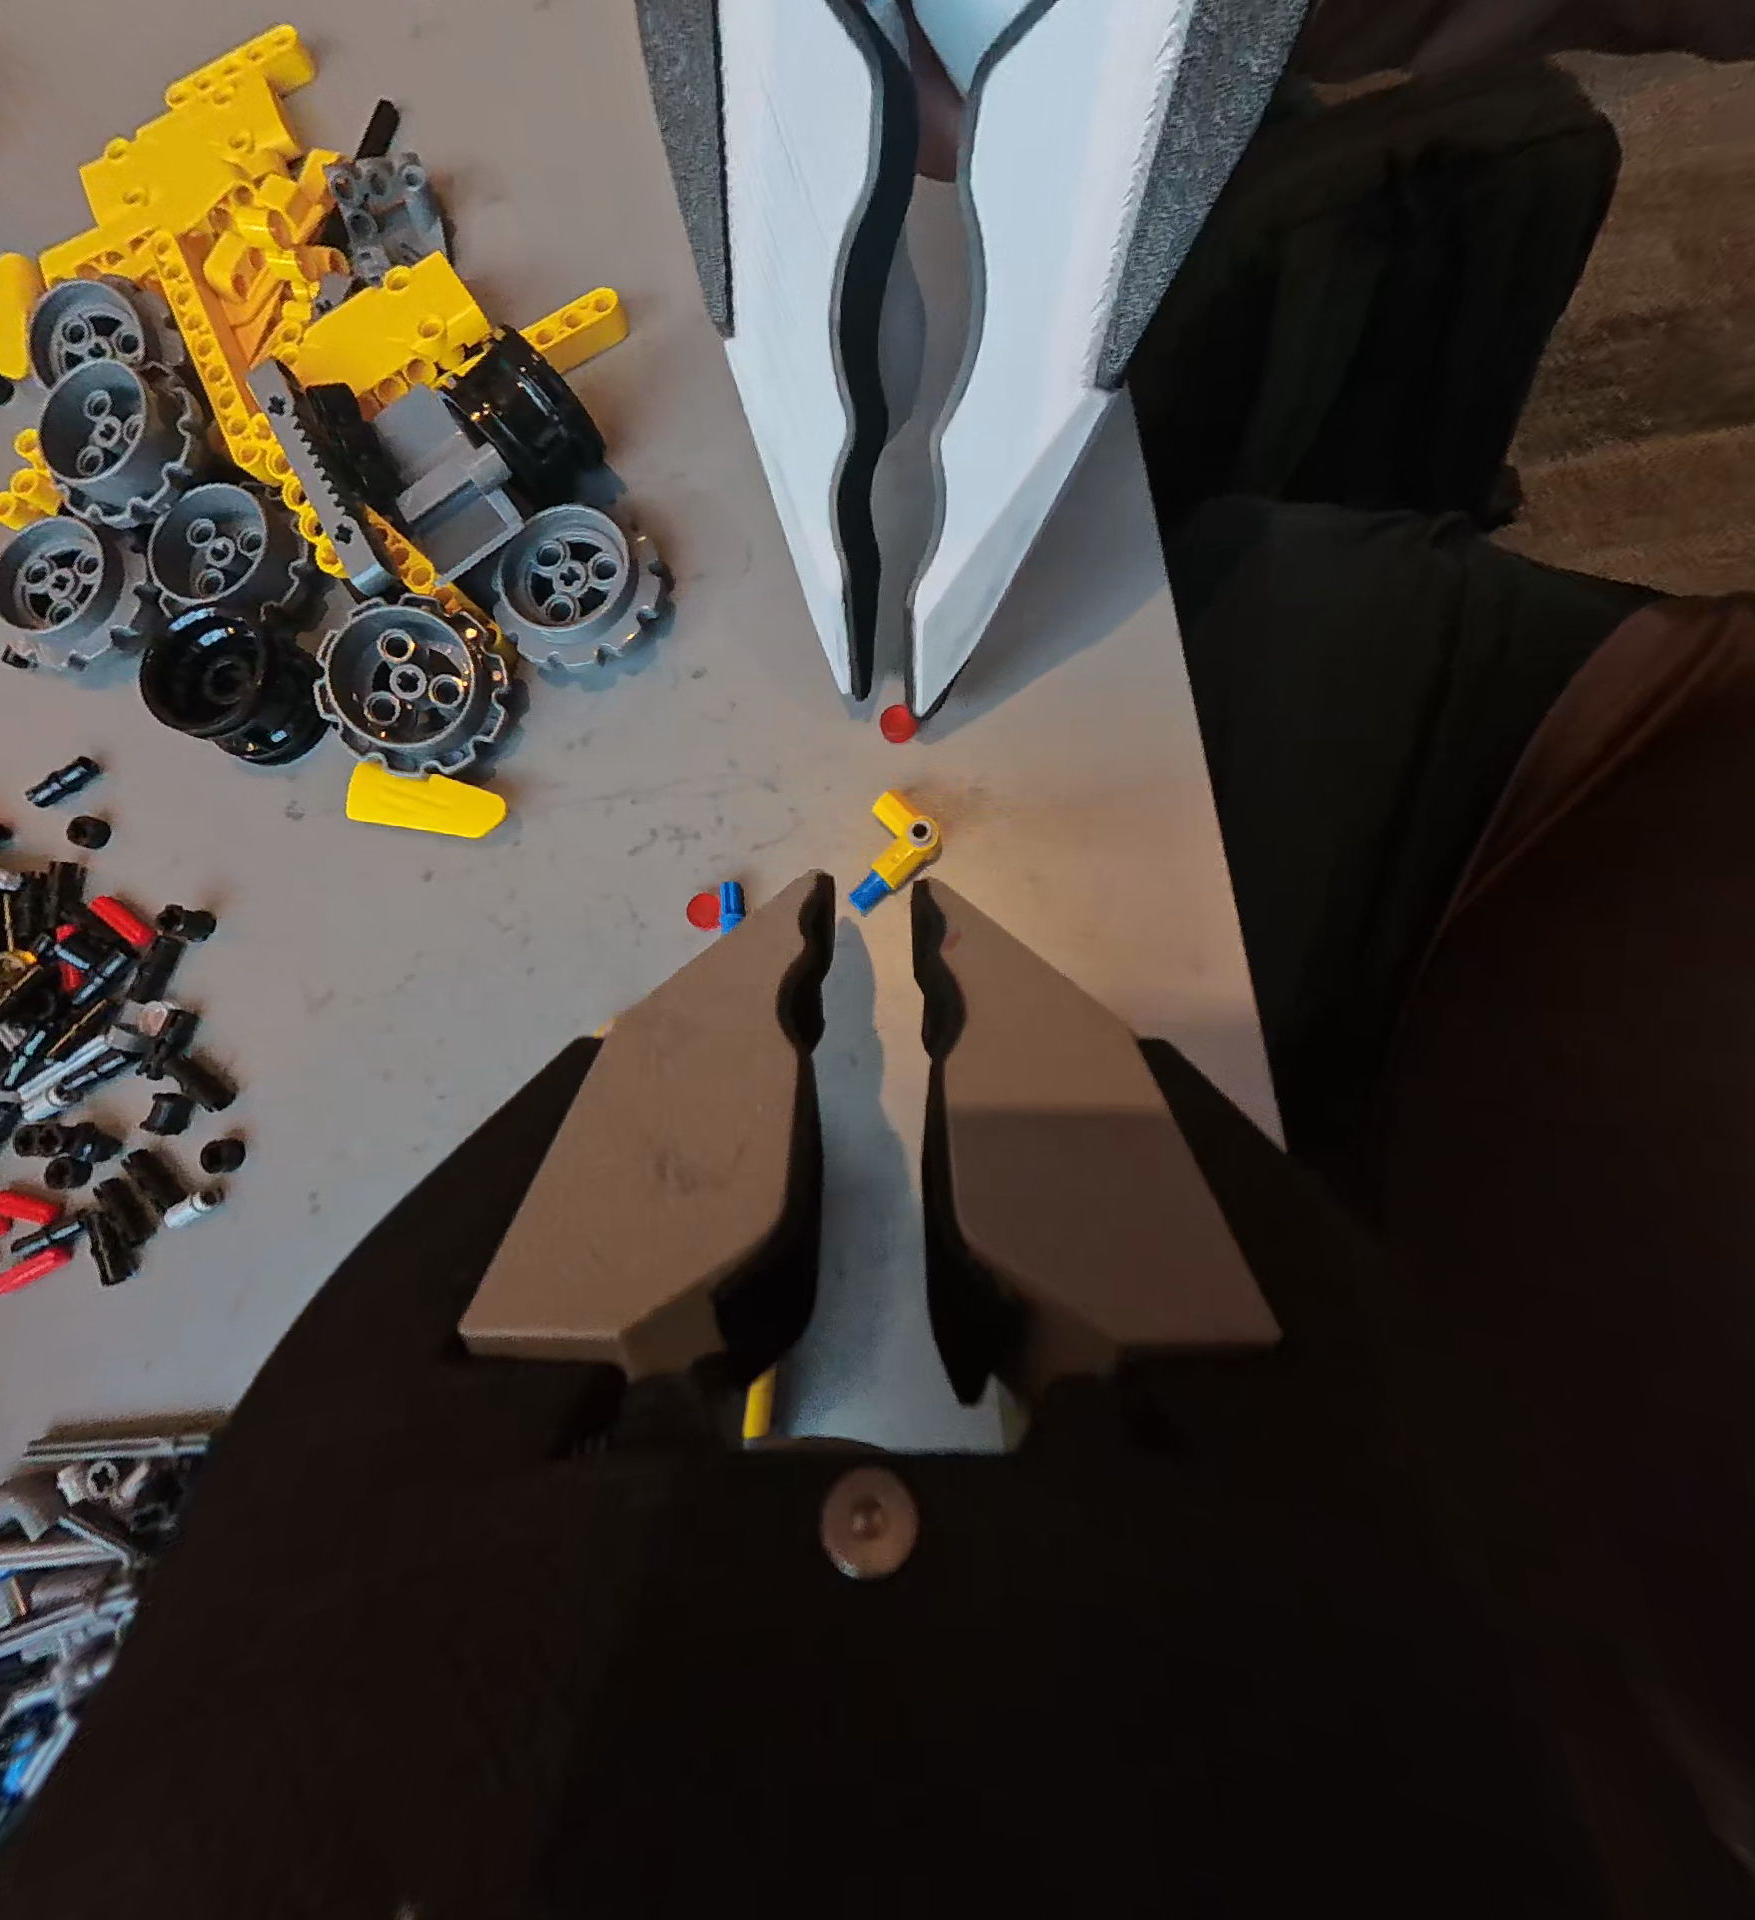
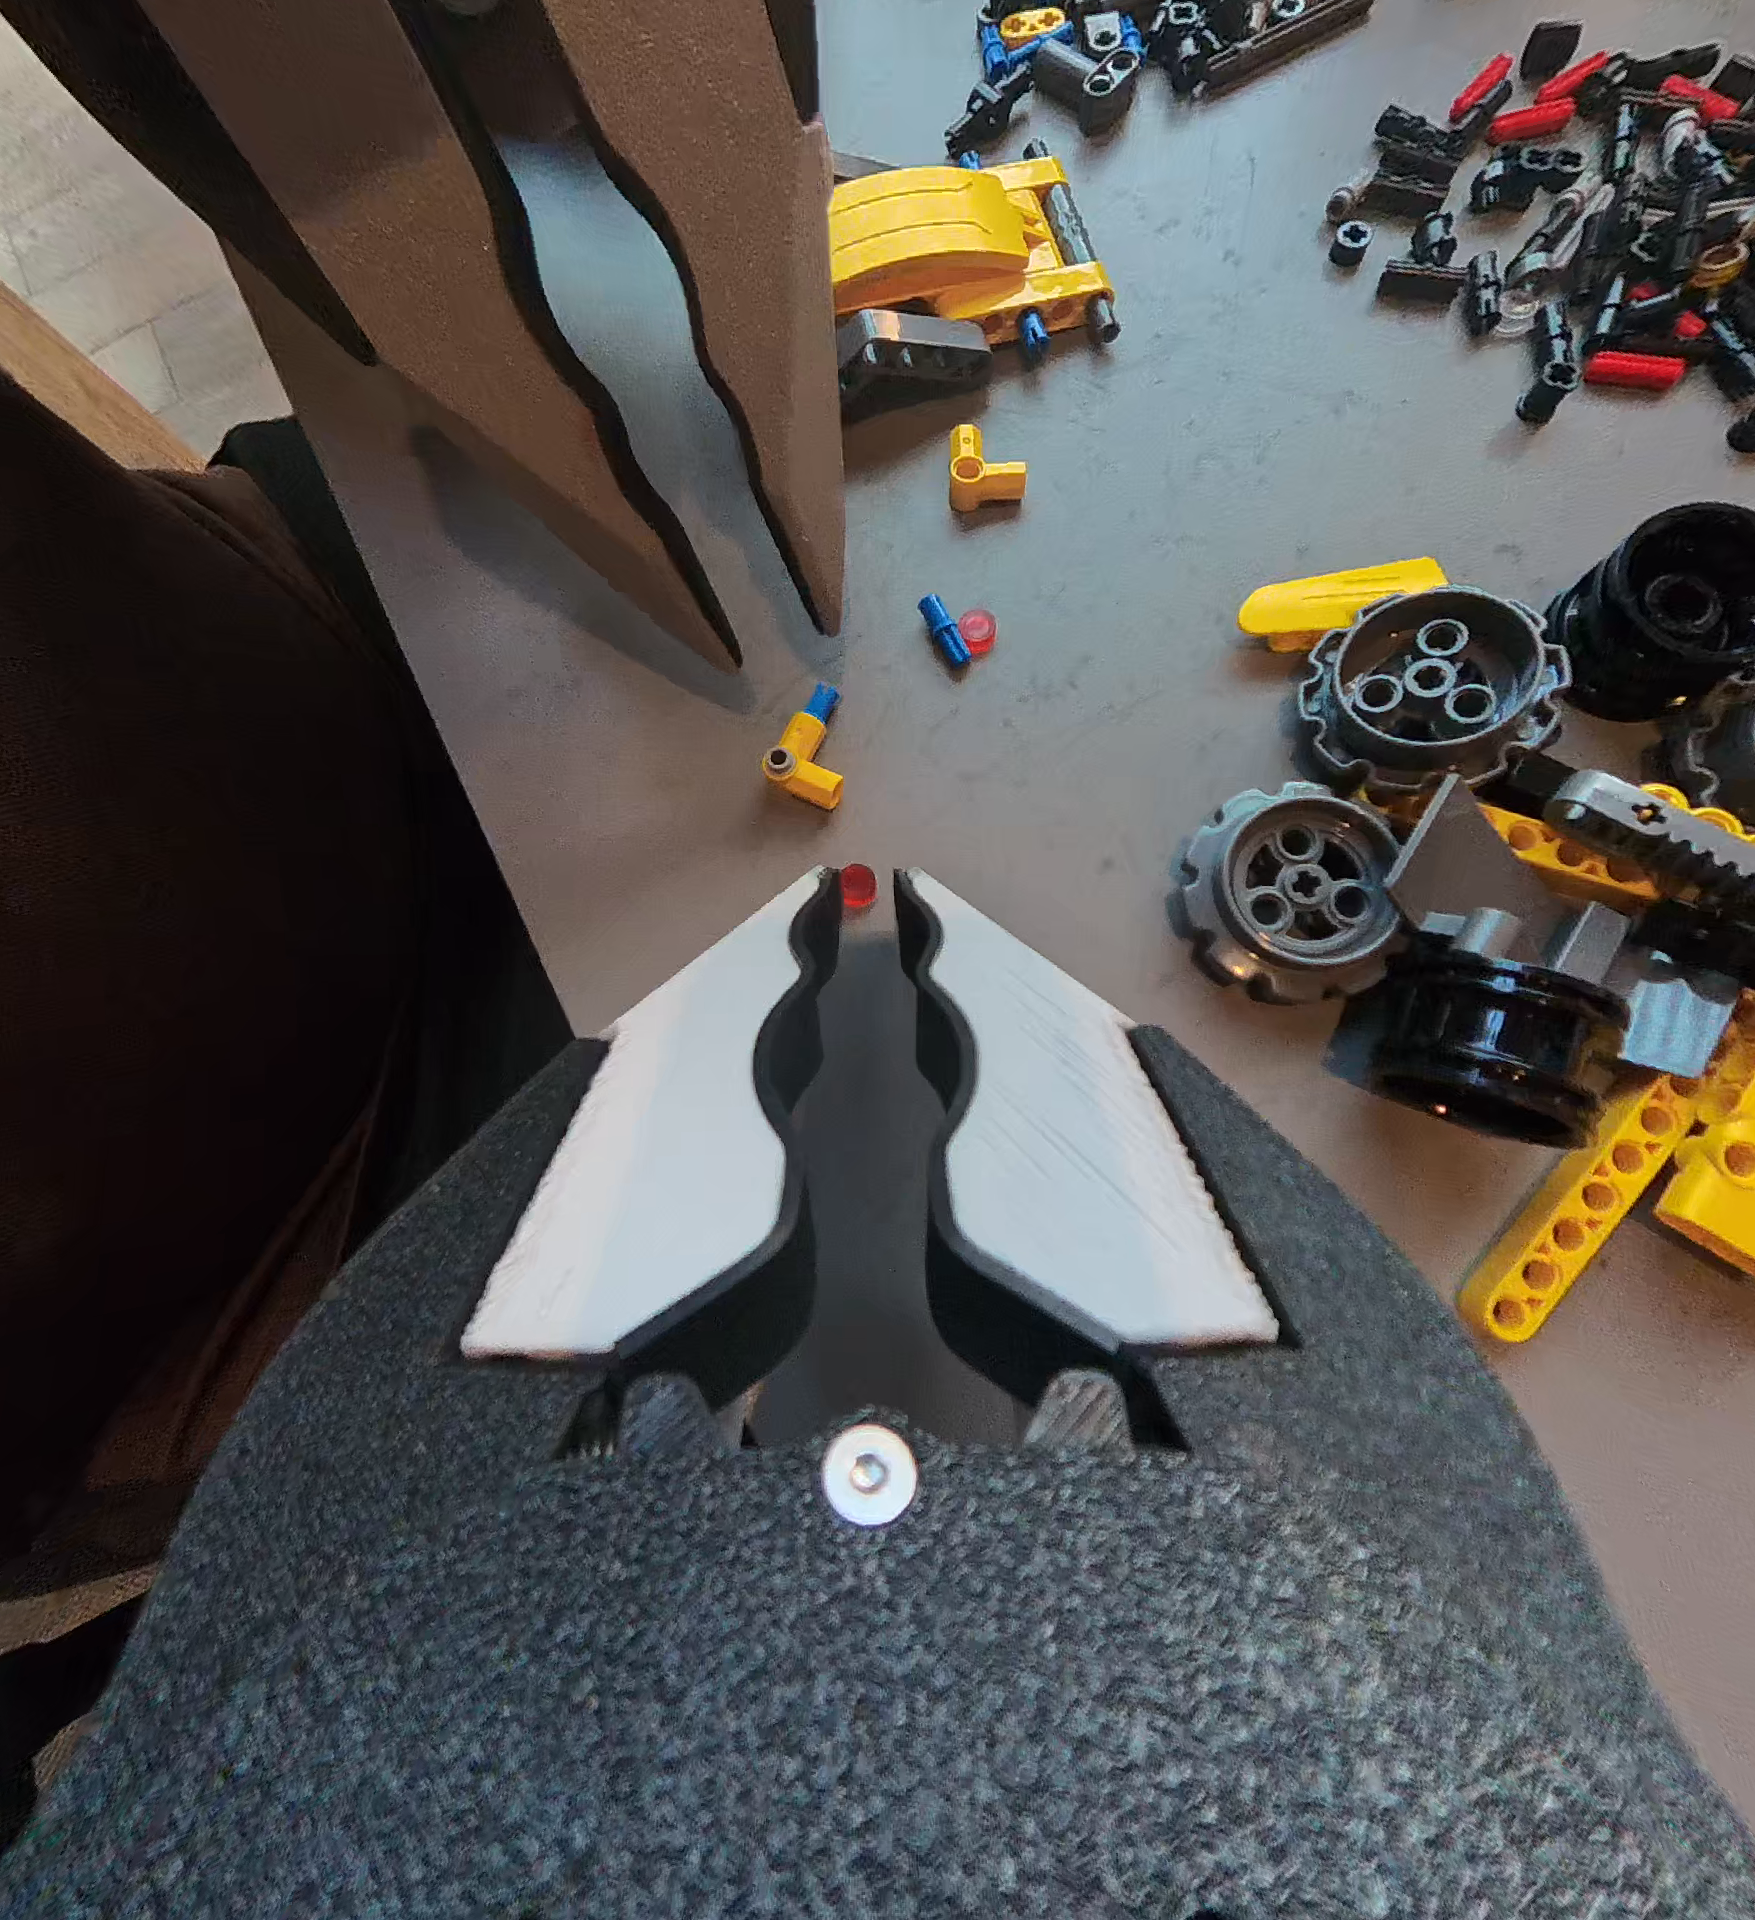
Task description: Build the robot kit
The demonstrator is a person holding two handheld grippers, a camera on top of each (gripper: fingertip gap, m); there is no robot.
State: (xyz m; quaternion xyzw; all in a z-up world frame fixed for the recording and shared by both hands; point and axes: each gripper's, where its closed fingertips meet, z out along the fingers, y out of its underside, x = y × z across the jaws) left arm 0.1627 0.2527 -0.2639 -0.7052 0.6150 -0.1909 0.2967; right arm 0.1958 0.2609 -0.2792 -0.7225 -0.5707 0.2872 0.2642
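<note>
Hovering over the grey tabletop (image 2: 1112,665), white right gripper (image 2: 865,883) w/ jaws slightly apart, empty, brackets a small red round stud (image 2: 858,886); brown left gripper (image 1: 873,899), also slightly apart, empty, sits beside a yellow-blue elbow connector (image 1: 899,850).

I see a grey table (image 1: 644,810), yellow brick heap (image 1: 229,260), grey wheels (image 1: 561,582), black-and-red pins (image 1: 42,1039), red stud (image 2: 858,885), yellow elbow (image 1: 904,842).

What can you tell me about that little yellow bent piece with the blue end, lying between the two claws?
The yellow bent piece is a small plastic elbow connector with a blue pin stuck in one end and a grey-rimmed hole at its corner. It lies flat on the grey table, just ahead of the left claw, untouched. The white right claw points at it from the opposite side.
</note>
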